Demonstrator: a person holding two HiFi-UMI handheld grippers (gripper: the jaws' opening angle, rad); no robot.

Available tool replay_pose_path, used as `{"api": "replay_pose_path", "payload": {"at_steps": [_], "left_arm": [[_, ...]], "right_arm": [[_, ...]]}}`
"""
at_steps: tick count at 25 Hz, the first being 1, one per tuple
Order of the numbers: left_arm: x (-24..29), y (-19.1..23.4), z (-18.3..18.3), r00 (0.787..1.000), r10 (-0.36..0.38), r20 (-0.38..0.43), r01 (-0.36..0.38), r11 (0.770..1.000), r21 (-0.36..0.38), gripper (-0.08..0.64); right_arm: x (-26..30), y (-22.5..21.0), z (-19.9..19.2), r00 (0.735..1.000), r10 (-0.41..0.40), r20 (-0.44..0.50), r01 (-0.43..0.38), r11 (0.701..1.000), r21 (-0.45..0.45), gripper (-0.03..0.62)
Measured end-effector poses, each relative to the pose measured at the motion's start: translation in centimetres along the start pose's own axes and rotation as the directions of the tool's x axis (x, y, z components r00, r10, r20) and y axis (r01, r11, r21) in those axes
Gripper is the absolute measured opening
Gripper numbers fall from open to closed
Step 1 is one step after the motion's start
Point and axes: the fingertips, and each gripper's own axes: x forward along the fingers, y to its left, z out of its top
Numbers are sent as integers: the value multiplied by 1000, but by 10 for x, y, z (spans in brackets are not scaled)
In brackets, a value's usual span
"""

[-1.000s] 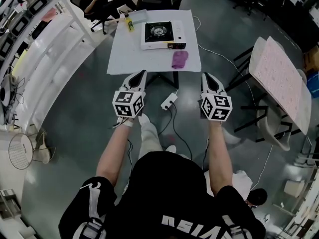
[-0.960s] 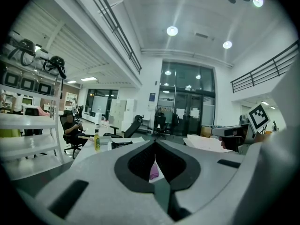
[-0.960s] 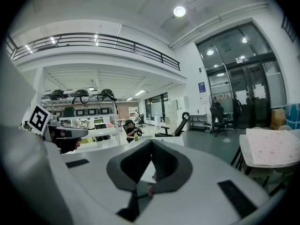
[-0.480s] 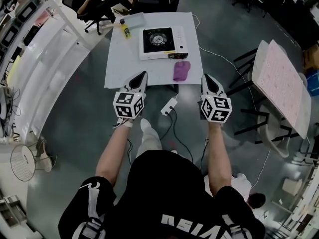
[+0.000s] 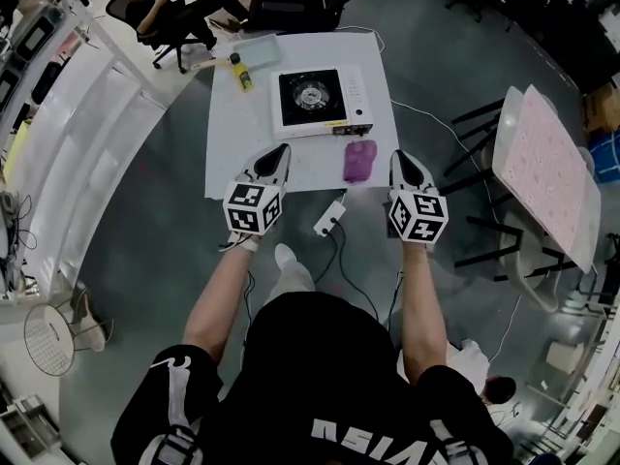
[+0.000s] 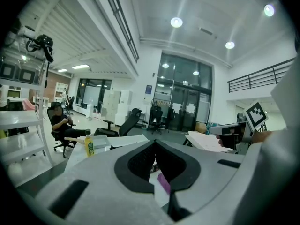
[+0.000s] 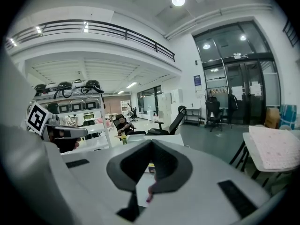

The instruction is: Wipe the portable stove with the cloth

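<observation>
Stove point(image 5: 315, 100) is on the tabletop point(image 5: 237, 163), burner up. Cloth point(image 5: 357, 161) lies near its front right corner, not touching, close to the near edge. (J)

Grippers? (R)

Left hand-held gripper point(image 5: 279, 153) and right hand-held gripper point(image 5: 400, 158) both have jaws together, nothing in either. In head view both are at the tabletop's near edge, w/ the cloth between them, closer to the right one. (J)

What can go wrong? (R)

1) Jaws must part before the pick. If one goes in closed, the cloth prob gets shoved, maybe off the edge since it's so close.
2) Power strip point(image 5: 331, 218) + cables are on the floor right by the person's feet, so trip/snag risk on approach.
3) Nothing pins the stove. A hard one-sided wipe could slide it, poss toward the yellow bottle point(image 5: 239, 70) at the far left. (J)

Mitigation? (R)

Imo open the right one early, pinch the cloth from above, brace the stove w/ the left. (J)
</observation>
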Motion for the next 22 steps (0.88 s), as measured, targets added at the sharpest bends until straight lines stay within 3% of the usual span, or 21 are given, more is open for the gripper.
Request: {"api": "replay_pose_path", "payload": {"at_steps": [14, 22], "left_arm": [[39, 78, 6, 997, -64, -35, 64, 998, -2, 9], [52, 80, 9, 994, -105, -33, 104, 994, -19, 9]], "right_arm": [[70, 22, 10, 997, -73, -16, 74, 997, 13, 11], [79, 22, 5, 995, -92, -37, 93, 995, 20, 11]]}}
